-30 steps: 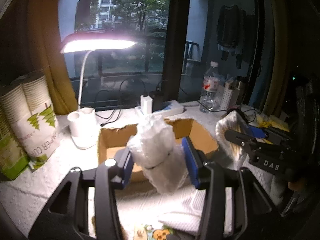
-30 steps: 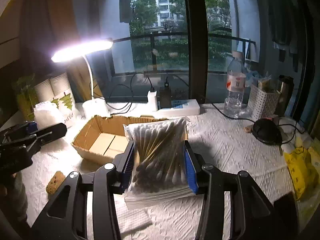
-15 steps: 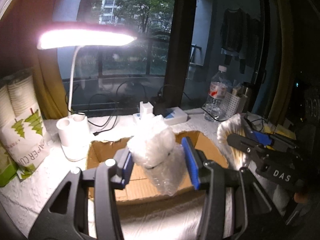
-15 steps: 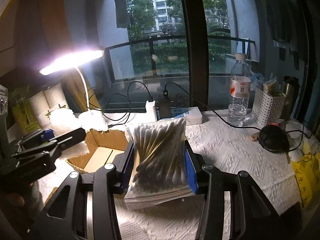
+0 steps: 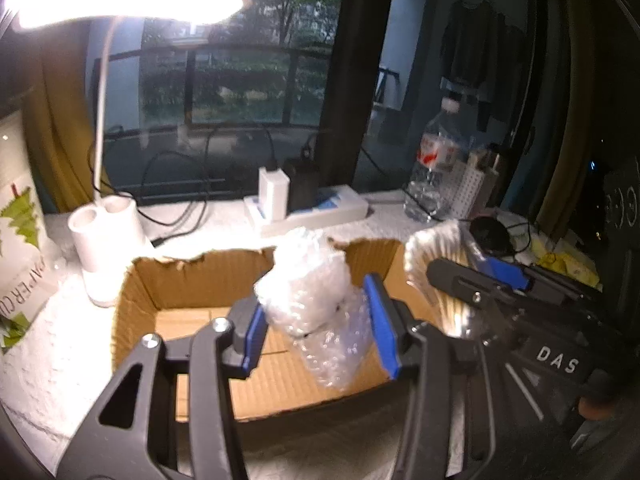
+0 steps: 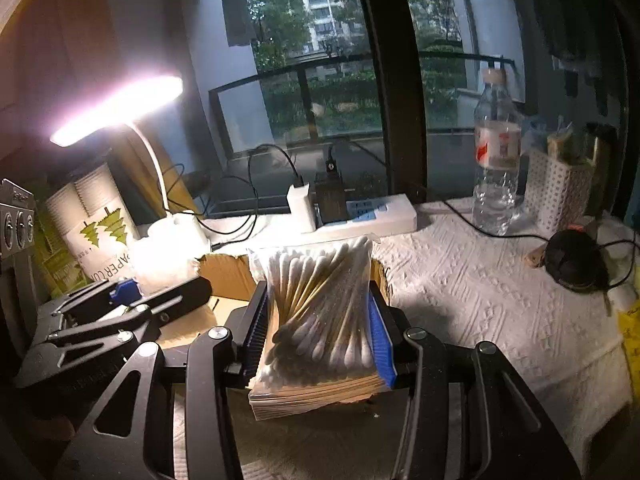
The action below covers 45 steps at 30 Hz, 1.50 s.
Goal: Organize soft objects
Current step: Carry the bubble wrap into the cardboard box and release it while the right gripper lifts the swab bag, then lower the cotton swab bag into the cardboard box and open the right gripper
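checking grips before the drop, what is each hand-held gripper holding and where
Left hand-held gripper: bubble wrap roll, at its sides. Right: cotton swab bag, at its sides.

Black tongs (image 5: 316, 324), blue pads (image 5: 382, 320), silver screws.
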Each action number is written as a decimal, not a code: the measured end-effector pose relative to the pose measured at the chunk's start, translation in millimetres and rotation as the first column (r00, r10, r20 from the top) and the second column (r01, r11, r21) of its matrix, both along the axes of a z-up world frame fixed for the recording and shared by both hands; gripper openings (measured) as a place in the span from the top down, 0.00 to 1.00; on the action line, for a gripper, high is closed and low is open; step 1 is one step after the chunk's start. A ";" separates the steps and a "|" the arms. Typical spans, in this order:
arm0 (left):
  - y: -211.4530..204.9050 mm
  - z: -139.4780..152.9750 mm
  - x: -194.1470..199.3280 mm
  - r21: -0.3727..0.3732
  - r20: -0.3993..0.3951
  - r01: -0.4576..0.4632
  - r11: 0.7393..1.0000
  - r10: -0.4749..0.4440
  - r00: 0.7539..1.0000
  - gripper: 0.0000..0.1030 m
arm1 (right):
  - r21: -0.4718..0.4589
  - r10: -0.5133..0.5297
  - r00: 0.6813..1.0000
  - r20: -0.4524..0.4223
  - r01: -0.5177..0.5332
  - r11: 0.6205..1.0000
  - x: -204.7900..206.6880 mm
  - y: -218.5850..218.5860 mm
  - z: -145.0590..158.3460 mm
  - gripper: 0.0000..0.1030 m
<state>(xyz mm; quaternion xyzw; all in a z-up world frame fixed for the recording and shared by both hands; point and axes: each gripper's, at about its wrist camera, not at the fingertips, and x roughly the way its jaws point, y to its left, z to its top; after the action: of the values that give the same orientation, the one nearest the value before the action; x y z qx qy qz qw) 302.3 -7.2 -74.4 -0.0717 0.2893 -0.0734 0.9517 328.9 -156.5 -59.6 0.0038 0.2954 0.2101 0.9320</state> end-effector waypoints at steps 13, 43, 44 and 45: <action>-8.7 -26.5 23.7 -0.022 -0.105 0.034 0.999 -0.036 0.994 0.45 | 0.028 -0.008 0.999 -0.035 0.009 1.000 12.9 -8.3 -12.5 0.54; 32.3 -5.0 -5.8 -0.071 -0.091 -0.075 0.995 0.068 0.994 0.24 | 0.019 -0.007 1.000 -0.022 0.008 1.000 2.2 -6.7 -6.5 0.40; 32.6 -3.5 -8.6 -0.071 -0.086 -0.075 0.995 0.069 0.994 0.24 | 0.016 -0.008 1.000 -0.021 0.008 1.000 0.0 -6.7 -6.0 0.40; 32.7 -2.5 -10.6 -0.071 -0.084 -0.076 0.995 0.070 0.994 0.24 | 0.013 -0.008 1.000 -0.019 0.008 1.000 -2.8 -7.1 -5.4 0.40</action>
<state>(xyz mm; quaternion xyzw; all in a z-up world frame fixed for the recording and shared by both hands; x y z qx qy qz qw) 291.7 25.5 -76.9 -0.1202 0.3220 -0.0464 0.9379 326.1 -163.5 -65.1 0.0131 0.3030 0.2081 0.9299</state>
